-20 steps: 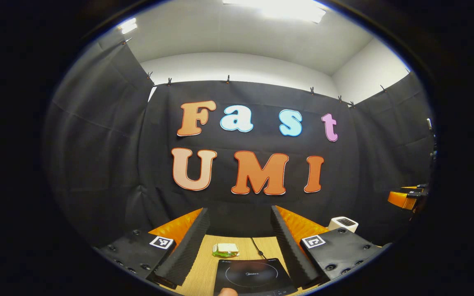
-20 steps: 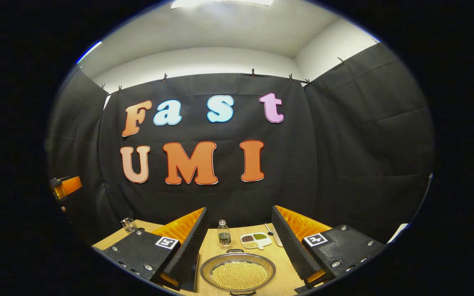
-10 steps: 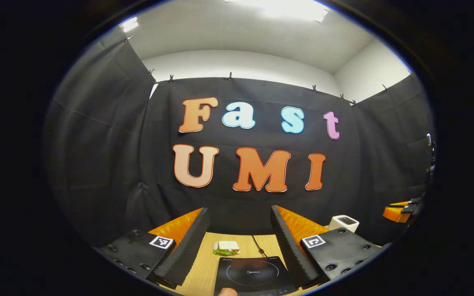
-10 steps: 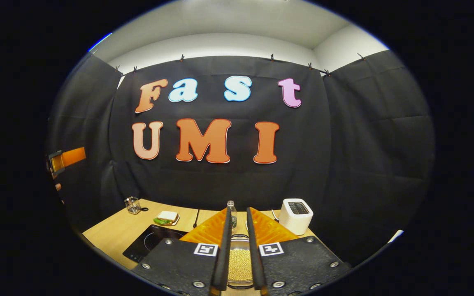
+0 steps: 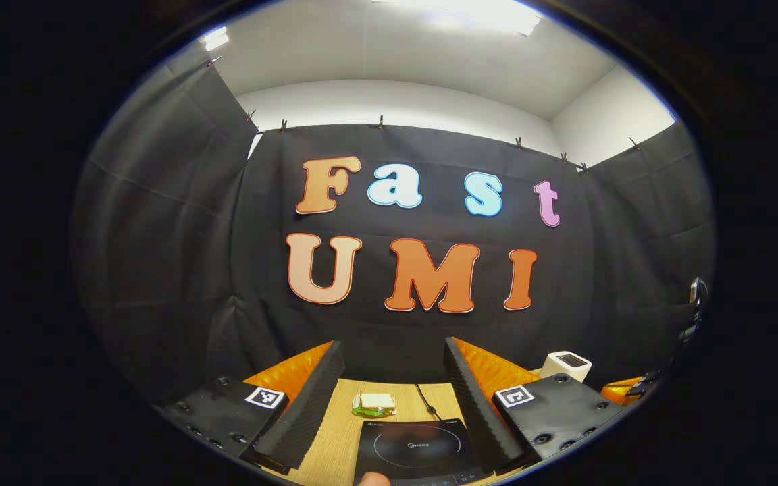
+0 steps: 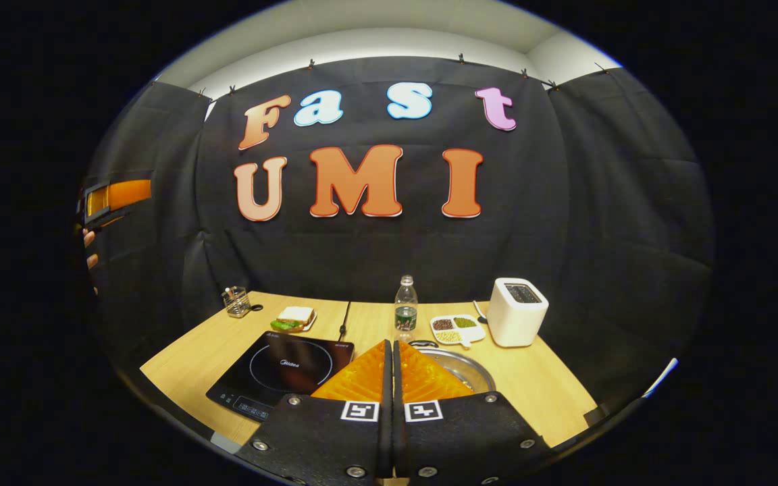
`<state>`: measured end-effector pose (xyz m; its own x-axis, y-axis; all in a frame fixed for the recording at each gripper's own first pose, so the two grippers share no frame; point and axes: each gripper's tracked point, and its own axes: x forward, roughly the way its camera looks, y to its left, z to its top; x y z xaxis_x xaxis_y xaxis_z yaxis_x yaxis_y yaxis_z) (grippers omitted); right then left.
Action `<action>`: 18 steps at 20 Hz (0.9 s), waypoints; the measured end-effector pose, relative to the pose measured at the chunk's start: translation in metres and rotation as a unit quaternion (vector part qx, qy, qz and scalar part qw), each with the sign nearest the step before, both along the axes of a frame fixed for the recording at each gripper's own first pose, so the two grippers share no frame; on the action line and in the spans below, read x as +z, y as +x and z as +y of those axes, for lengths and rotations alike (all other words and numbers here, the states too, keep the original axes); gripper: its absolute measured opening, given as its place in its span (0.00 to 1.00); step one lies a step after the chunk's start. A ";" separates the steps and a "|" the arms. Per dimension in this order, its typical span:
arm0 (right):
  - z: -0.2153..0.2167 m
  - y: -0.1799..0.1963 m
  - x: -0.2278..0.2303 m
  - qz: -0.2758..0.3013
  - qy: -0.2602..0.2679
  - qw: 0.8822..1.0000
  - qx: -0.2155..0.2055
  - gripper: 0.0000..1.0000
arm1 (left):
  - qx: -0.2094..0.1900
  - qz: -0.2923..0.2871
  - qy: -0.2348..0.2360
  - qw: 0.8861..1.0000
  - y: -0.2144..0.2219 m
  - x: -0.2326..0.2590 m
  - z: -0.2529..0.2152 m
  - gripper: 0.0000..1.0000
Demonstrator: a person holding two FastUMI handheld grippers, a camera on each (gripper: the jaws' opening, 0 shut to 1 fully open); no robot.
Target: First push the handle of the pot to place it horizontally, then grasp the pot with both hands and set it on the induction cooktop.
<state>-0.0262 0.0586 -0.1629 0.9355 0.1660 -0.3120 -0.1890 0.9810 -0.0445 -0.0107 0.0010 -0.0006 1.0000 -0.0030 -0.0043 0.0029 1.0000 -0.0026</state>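
Nearest, the right gripper (image 6: pixel 389 358) is clenched with nothing between its fingers, raised just in front of the pot (image 6: pixel 460 368), which sits on the tabletop (image 6: pixel 551 391) right of the induction cooktop (image 6: pixel 288 368). The left gripper (image 5: pixel 392 398) is spread wide, hovering over the bare cooktop. Farther off stand a sandwich (image 6: pixel 293 317), bottle (image 6: pixel 405 312) and toaster (image 6: pixel 517 312). Judging by this, neither the handle push nor the lift is done.
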 end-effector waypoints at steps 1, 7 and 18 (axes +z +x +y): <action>0.001 -0.003 -0.011 0.007 0.001 1.000 0.002 0.00 | 0.001 -0.001 -0.002 1.000 0.000 0.000 0.001 0.98; 0.002 -0.020 -0.076 0.063 0.018 0.998 0.005 0.00 | 0.004 0.000 0.001 1.000 0.000 -0.004 0.006 0.98; 0.000 -0.052 -0.188 0.170 0.021 0.985 0.011 0.00 | 0.001 0.006 0.010 1.000 0.005 -0.011 0.000 0.98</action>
